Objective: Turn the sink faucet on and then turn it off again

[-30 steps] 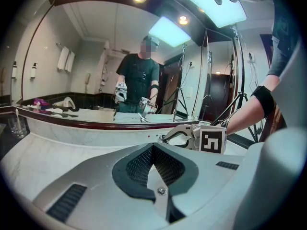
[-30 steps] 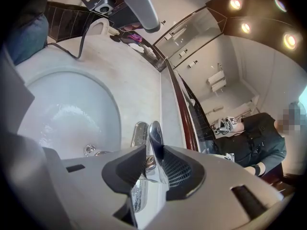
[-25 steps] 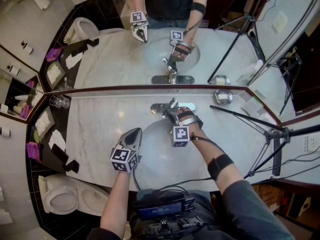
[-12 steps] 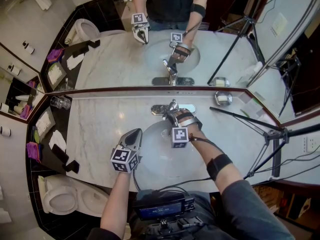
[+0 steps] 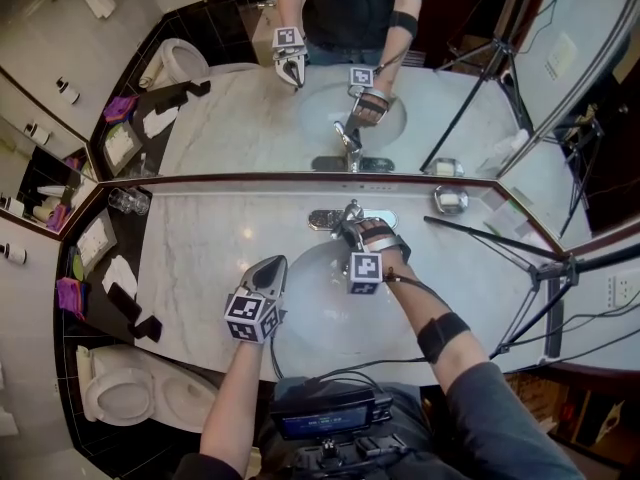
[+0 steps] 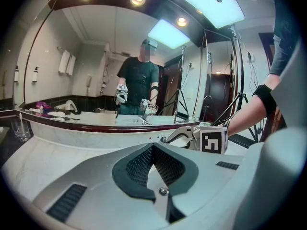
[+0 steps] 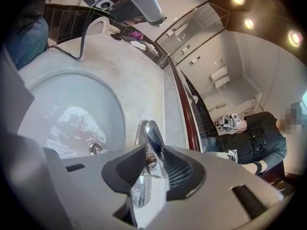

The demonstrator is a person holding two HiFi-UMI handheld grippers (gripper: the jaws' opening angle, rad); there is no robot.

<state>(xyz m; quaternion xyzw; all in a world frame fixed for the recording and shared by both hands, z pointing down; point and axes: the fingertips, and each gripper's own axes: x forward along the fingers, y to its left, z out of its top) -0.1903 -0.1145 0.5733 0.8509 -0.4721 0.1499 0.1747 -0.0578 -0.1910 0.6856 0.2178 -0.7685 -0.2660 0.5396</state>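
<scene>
I have the right gripper (image 7: pixel 153 161) closed part-way onto the faucet lever (image 7: pixel 152 137), with the pads bearing on the chrome blade from both sides. The faucet sits at the twelve o'clock edge of the sink basin (image 5: pixel 312 293); the left gripper (image 6: pixel 152 152) is fully shut on nothing, held over the marble counter (image 5: pixel 195 258) at about nine o'clock of the basin. My main worry is slip; the lever is polished and narrow, and I seem to be gripping it low, near its root, so a swing that doesn't follow its pivot could let it skate out of the pads. A swing that's too strong could throw water hard into the bowl and over the rim; my right forearm also has a tripod leg (image 5: pixel 478 235) near it at three o'clock, which a wide elbow could catch. The right gripper view alone shows the pad contact, the drain and a wet shimmer in the bowl; I can't tell from it whether water is running. The head view hides those jaws under the hand and marker cube, but it gives me the whole layout; the left gripper view shows no faucet at all.
</scene>
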